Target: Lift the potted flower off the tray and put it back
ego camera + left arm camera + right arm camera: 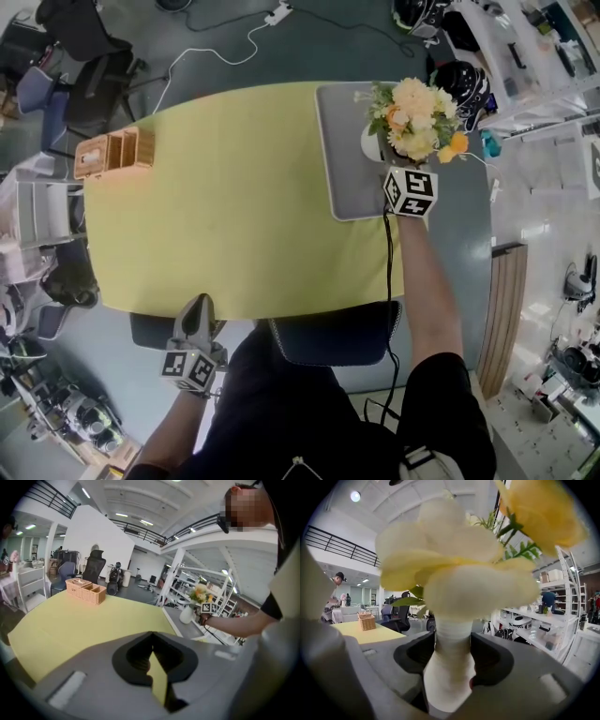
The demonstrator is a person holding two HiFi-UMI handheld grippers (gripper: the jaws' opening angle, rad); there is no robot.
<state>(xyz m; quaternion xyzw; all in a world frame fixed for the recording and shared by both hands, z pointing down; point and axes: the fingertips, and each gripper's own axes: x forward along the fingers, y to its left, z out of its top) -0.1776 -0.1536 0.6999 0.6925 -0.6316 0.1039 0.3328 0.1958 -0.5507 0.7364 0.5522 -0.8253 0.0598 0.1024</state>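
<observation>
Potted flower [403, 127] upright on tray [352, 192] — long axis vertical, blooms [417, 108] up

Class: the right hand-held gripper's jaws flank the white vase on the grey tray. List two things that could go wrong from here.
1. The vase is slim under a wide, heavy-looking bouquet; drawing the right hand-held gripper back crookedly could tip it on the tray.
2. The bouquet overhangs the jaws, so lifting straight up might snag it.

The yellow table [234, 206] lies bare between wicker basket [114, 153] and tray [342, 178], seemingly unobstructed.
</observation>
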